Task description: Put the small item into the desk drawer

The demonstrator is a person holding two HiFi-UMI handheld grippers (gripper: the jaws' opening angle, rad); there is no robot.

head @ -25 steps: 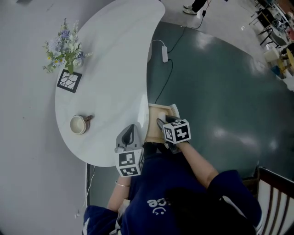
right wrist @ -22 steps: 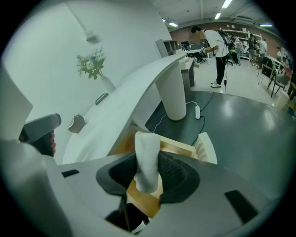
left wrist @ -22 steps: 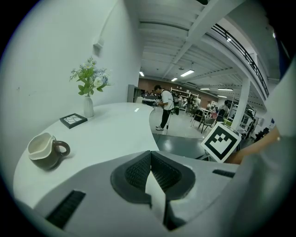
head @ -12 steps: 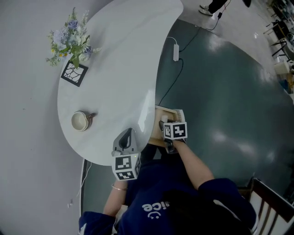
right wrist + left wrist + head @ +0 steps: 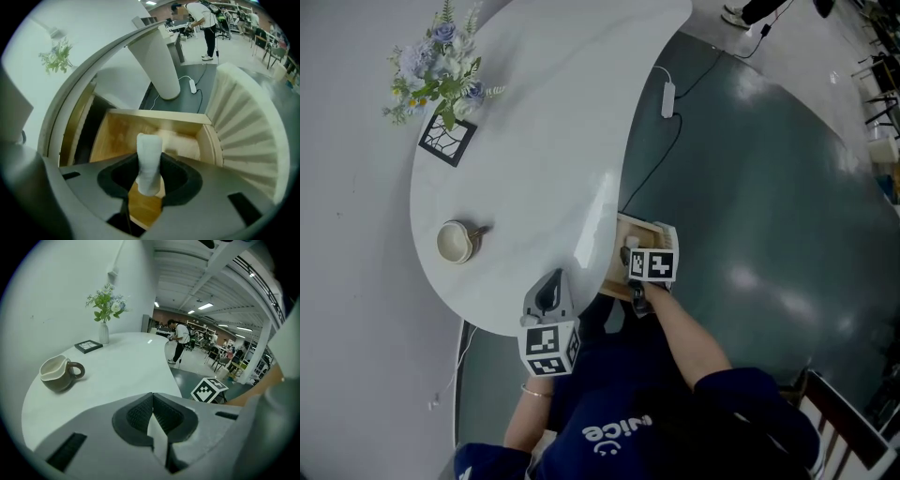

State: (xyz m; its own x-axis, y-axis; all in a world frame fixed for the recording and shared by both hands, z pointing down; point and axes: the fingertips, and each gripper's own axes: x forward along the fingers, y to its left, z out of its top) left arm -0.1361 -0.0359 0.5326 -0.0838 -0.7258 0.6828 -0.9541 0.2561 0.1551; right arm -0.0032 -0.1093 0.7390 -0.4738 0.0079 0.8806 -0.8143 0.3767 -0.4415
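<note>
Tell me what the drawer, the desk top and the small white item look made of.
Drawer: light wood, probably plywood, matte; grain and tan tone show.
Desk top: smooth white, glossy, perhaps lacquer or laminate; it reflects light.
Small item: white, matte, slightly lumpy; possibly foam or soft plastic, unclear.

White small item (image 5: 149, 159) upright, clamped over open wooden drawer (image 5: 115, 136).

One white curved-top table (image 5: 544, 141) carries one beige ceramic mug (image 5: 456, 241), one vase of pale flowers with green leaves (image 5: 436, 70) and one square black-framed tile (image 5: 447, 141). One open light-wood drawer (image 5: 154, 117) shows under the tabletop, and one small white item (image 5: 149, 154). There are two grey grippers, the left gripper (image 5: 153, 397) and the right gripper (image 5: 628, 255), each with one marker cube. One white power strip (image 5: 668, 99) lies on the floor, and one dark wooden chair (image 5: 844, 422) shows.
</note>
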